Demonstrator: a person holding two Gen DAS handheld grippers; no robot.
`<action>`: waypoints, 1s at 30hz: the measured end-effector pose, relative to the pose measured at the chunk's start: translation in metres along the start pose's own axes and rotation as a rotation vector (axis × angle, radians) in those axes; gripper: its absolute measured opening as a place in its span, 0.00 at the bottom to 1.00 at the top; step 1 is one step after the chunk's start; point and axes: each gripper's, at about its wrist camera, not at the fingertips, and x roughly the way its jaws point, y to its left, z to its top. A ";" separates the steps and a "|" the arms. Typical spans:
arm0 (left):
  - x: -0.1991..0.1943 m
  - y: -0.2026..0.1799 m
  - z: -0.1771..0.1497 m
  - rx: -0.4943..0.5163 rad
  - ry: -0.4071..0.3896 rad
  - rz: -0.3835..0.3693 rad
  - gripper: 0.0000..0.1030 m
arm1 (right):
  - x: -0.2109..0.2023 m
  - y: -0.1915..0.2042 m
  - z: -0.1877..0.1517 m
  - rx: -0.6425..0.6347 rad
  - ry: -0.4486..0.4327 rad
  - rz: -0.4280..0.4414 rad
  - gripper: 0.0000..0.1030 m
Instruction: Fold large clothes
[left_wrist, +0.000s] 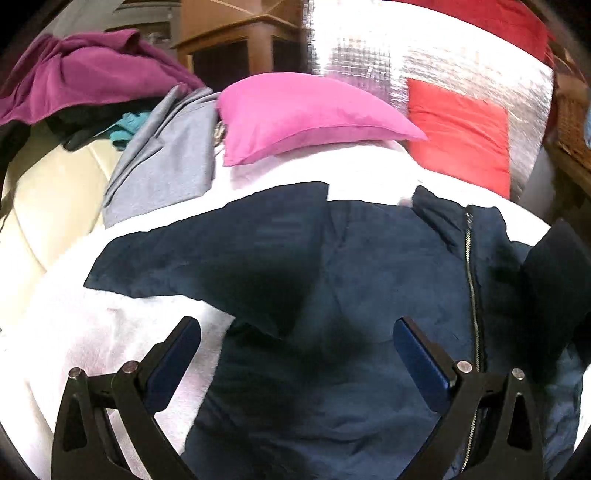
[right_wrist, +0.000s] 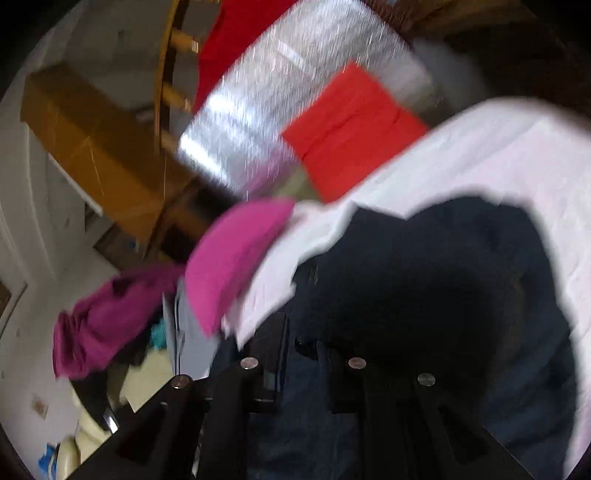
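One navy zip-front fleece jacket (left_wrist: 351, 266) lies spread, soft and rumpled, on a white sheet (left_wrist: 92, 332); left gripper (left_wrist: 297, 332) jaws wide, right gripper (right_wrist: 301, 332) jaws pinched on its cloth.

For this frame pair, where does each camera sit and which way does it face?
Left wrist: on the left claw, looking forward and down over the navy zip jacket on the white sheet, toward the pink pillow; only its own open fingers show.
Right wrist: on the right claw, rolled and blurred, over the same jacket; its fingers look shut on dark fabric.
Shared: jacket, sheet, pink pillow, red cushion, purple garment.
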 end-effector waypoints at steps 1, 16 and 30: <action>0.006 -0.004 -0.001 -0.003 0.005 -0.002 1.00 | 0.007 0.000 -0.006 0.009 0.031 0.001 0.20; -0.002 -0.061 -0.007 0.104 -0.005 -0.317 1.00 | -0.055 -0.077 0.012 0.144 -0.136 -0.192 0.52; -0.001 -0.190 -0.030 0.374 0.001 -0.358 1.00 | -0.015 -0.175 0.036 0.305 -0.011 -0.379 0.45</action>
